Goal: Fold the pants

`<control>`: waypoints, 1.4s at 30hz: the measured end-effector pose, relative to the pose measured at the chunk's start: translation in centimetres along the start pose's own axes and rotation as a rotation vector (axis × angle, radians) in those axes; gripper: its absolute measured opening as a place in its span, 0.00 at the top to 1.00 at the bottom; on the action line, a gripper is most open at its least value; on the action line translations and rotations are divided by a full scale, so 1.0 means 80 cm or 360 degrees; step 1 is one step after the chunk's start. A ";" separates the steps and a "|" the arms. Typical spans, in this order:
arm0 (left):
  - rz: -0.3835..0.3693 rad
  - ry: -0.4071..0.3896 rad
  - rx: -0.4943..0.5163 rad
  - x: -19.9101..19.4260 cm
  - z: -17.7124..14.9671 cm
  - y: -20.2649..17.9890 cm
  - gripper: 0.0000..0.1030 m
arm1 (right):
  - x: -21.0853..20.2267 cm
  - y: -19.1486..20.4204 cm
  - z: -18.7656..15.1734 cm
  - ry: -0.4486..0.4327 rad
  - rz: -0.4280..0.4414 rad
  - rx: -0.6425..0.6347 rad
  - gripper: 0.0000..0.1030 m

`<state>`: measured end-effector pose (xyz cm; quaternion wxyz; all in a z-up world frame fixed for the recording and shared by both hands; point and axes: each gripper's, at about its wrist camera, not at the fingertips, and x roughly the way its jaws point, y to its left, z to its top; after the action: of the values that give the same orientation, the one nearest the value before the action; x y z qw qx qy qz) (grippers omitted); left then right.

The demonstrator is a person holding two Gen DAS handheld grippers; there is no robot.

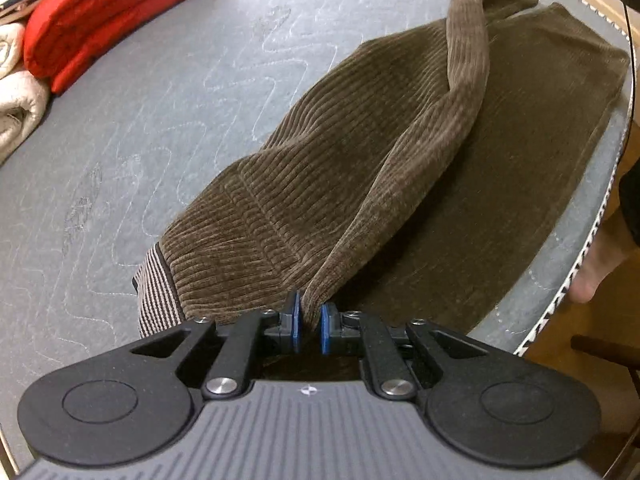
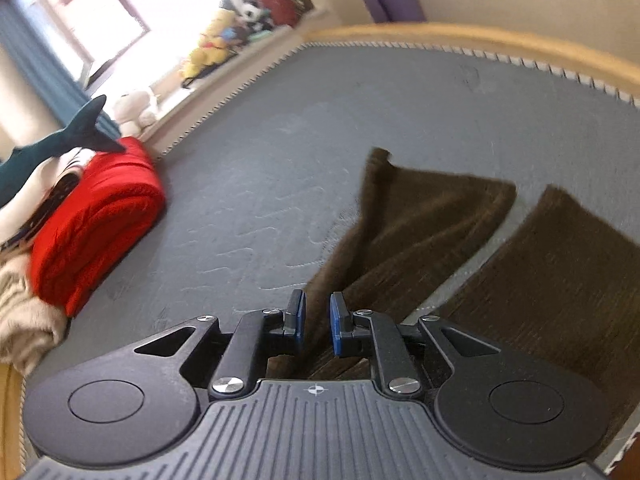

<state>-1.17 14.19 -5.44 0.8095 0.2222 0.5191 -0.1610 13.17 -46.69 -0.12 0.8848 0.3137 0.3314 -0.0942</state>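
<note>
Brown corduroy pants point(image 1: 360, 168) lie on a grey mattress point(image 1: 160, 120). My left gripper point(image 1: 309, 320) is shut on a raised ridge of the cloth near the waist, where striped lining point(image 1: 154, 292) shows. That ridge runs up and away as a taut fold toward the far end. In the right wrist view my right gripper point(image 2: 317, 316) is shut on the edge of one lifted, twisted pant leg point(image 2: 408, 224). The other leg point(image 2: 560, 272) lies flat to its right, with a strip of mattress point(image 2: 280, 160) between them.
A folded red blanket point(image 1: 108, 12) and cream bedding point(image 1: 16, 112) sit at the mattress's far left; the red blanket point(image 2: 96, 220) shows again with a plush shark point(image 2: 52, 148). A bare foot point(image 1: 596, 268) stands past the mattress's right edge. A wooden bed frame point(image 2: 480, 36) borders the far side.
</note>
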 end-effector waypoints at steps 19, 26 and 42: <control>-0.0114 0.0086 -0.0067 0.024 0.034 0.025 0.88 | 0.189 -0.036 0.032 0.0167 -0.0061 0.0221 0.61; -0.0120 0.0096 -0.0068 0.026 0.036 0.030 0.87 | 0.212 -0.030 0.033 0.0176 -0.0008 0.0167 0.91; -0.0138 -0.0024 0.0111 -0.023 0.000 -0.007 0.89 | -0.079 -0.110 0.021 -0.0122 -0.0285 0.0111 0.95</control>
<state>-2.19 13.79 -3.85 0.7973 0.2265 0.5163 -0.2157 5.93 -54.93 0.63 0.8734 0.3097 0.3206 -0.1962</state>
